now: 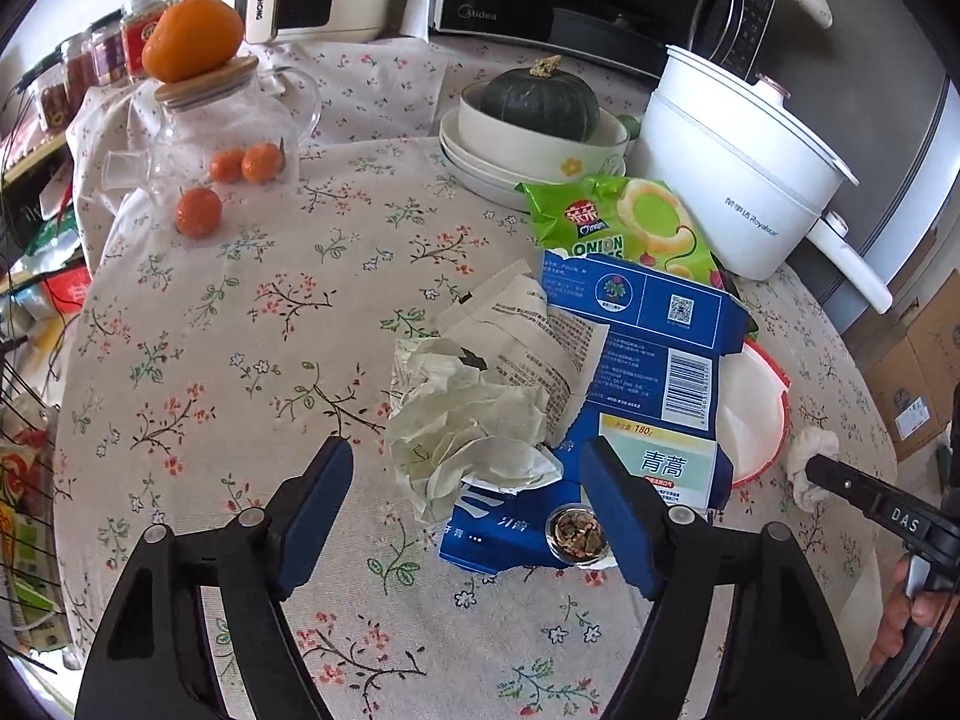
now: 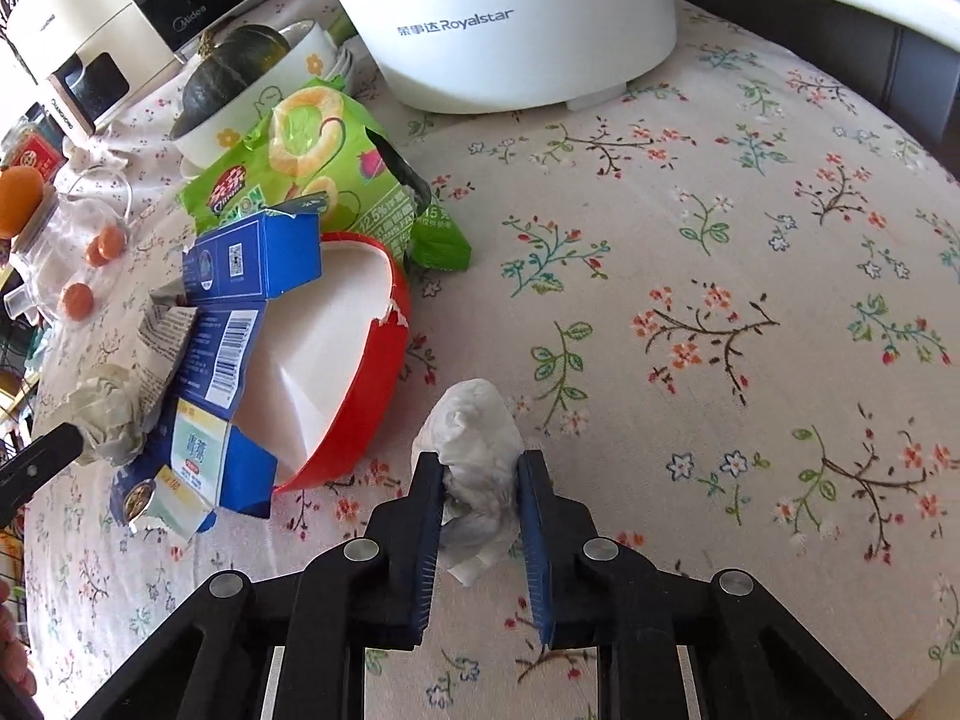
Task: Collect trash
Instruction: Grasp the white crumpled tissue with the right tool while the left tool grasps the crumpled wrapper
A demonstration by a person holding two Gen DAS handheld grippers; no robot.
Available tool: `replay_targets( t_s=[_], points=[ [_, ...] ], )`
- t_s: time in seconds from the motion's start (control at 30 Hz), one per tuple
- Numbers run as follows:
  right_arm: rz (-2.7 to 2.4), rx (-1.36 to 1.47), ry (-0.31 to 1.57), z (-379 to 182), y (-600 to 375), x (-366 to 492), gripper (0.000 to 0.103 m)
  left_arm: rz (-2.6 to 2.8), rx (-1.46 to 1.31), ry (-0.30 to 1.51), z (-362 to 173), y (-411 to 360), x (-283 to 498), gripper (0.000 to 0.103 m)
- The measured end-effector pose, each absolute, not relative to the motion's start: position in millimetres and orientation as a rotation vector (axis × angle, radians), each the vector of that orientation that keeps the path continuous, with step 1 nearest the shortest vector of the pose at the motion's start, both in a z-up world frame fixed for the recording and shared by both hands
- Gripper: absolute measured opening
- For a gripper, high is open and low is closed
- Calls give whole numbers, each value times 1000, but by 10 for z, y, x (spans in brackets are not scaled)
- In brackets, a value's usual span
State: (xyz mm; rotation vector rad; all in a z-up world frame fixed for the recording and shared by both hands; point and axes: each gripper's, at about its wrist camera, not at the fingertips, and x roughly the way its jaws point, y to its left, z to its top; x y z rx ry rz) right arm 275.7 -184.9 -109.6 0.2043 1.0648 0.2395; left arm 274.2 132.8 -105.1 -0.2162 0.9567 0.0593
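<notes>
Trash lies piled on the floral tablecloth. My left gripper (image 1: 468,468) stands open around a crumpled pale paper wad (image 1: 462,426), which lies on a flattened blue carton (image 1: 654,372) beside a printed white wrapper (image 1: 534,330). A small round cup of dried bits (image 1: 579,534) rests on the carton by my right finger. My right gripper (image 2: 480,468) is shut on a crumpled white tissue (image 2: 474,426) that sits on the cloth. To its left lie a red-rimmed paper bowl (image 2: 354,354), the blue carton (image 2: 252,258) and a green onion-ring snack bag (image 2: 324,174).
A white Royalstar pot (image 2: 510,18) stands at the back, next to a bowl holding a dark green squash (image 1: 540,102). A glass jar (image 1: 222,138) with small oranges sits far left, and appliances line the back. A wire rack (image 1: 24,480) borders the table's left edge.
</notes>
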Motion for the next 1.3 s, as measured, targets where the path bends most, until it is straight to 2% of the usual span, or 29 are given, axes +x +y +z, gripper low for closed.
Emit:
replay_targets(
  t_s=[0.07, 0.17, 0.23, 0.27, 0.33, 0.8, 1.3],
  points=[
    [235, 186, 1074, -1034, -1880, 2688, 22, 68, -245, 970, -1123, 1369, 2791, 67],
    [234, 169, 1078, -934, -1951, 2568, 22, 88, -325, 971, -1205, 1482, 2824, 44],
    [234, 168, 1089, -887, -2003, 2489, 22, 89, -382, 962, -1235, 1536, 2829, 35],
    [232, 167, 1092, -870, -2033, 2452, 22, 100, -388, 960, -1237, 1545, 2831, 23],
    [223, 156, 1099, -829, -2093, 2373, 22, 108, -396, 950, -1223, 1544, 2821, 16],
    [211, 222, 1069, -474, -2595, 1912, 22, 8, -275, 958, -797, 1305, 2429, 13],
    [169, 240, 1047, -399, -3014, 1455, 22, -243, -179, 908, -382, 503, 1923, 13]
  ],
)
